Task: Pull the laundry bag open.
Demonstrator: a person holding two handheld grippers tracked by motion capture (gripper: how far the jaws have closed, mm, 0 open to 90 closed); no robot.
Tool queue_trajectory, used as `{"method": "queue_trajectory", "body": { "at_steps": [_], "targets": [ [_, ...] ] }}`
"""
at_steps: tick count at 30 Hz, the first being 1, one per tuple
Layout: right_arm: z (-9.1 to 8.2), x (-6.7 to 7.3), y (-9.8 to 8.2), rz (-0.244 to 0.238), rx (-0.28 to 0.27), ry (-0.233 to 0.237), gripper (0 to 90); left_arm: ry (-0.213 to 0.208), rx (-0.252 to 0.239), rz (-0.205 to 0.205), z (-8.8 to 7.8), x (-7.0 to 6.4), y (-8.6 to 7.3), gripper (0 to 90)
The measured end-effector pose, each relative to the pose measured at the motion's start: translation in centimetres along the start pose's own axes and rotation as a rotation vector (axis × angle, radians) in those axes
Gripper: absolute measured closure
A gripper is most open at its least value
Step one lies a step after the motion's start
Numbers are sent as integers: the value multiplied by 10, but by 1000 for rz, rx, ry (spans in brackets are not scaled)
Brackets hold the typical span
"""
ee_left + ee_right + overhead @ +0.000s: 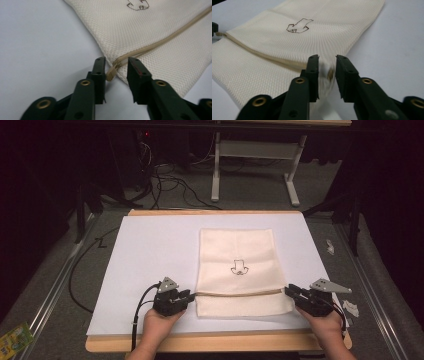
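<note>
Where two grippers (left (187, 296), right (290, 291)) flank, one cream bag (236, 255) lies.

The white sheet (150, 265) lies bare from 9 to 12 o'clock of the bag (236, 270), giving free passage there. A narrower bare strip runs at 3 o'clock. The left gripper (186, 296) and right gripper (292, 292) block the bag's 8 and 4 o'clock corners. Cables (170, 182) and a frame (257, 165) occupy the floor beyond 12 o'clock.

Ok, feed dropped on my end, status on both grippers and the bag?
Left gripper open, tan zipper tab between its jaws. Right gripper open at the mesh bag opposite edge. Bag flat, nothing in the way.
</note>
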State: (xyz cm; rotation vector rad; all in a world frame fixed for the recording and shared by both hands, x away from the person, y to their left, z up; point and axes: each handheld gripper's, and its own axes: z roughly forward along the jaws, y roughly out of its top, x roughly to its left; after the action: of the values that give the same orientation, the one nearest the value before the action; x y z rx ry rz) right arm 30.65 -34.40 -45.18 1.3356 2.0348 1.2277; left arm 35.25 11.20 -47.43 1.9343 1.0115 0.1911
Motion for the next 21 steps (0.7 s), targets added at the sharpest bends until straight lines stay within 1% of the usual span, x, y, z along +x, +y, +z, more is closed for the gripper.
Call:
{"method": "queue_trajectory", "body": {
  "at_steps": [3, 6, 9, 11, 12, 13, 14, 15, 16, 17, 18, 20, 21],
  "targets": [
    [-3, -2, 1, -2, -20, 5, 607, 18, -46, -1, -7, 5, 1, 570],
    [-6, -5, 2, 1, -37, -10, 530, 58, -81, 13, -15, 12, 3, 516],
    [-11, -14, 2, 5, -64, -53, 454, 107, -114, 17, -23, 20, 3, 465],
    [-14, -23, 1, 9, -88, -84, 406, 144, -121, 29, -29, 25, 3, 436],
    [-15, -26, 1, 12, -92, -98, 387, 177, -124, 45, -32, 29, 2, 422],
    [-16, -31, 2, 12, -97, -127, 359, 196, -124, 55, -34, 32, 1, 407],
    [-17, -35, 2, 14, -99, -144, 333, 229, -118, 70, -37, 38, 0, 387],
    [-18, -40, 2, 24, -94, -171, 313, 263, -112, 80, -40, 43, -1, 361],
    [-18, -45, 2, 22, -98, -194, 290, 284, -105, 79, -43, 49, -2, 333],
    [-19, -48, 2, 25, -97, -218, 273, 300, -105, 68, -46, 55, -3, 313],
    [-19, -51, 1, 27, -88, -241, 257, 307, -114, 55, -49, 59, -4, 300],
    [-19, -57, -1, 33, -76, -271, 245, 325, -138, 3, -56, 71, -7, 282],
    [-19, -59, -2, 35, -73, -280, 241, 330, -144, -8, -59, 75, -7, 268]
  ]
}}
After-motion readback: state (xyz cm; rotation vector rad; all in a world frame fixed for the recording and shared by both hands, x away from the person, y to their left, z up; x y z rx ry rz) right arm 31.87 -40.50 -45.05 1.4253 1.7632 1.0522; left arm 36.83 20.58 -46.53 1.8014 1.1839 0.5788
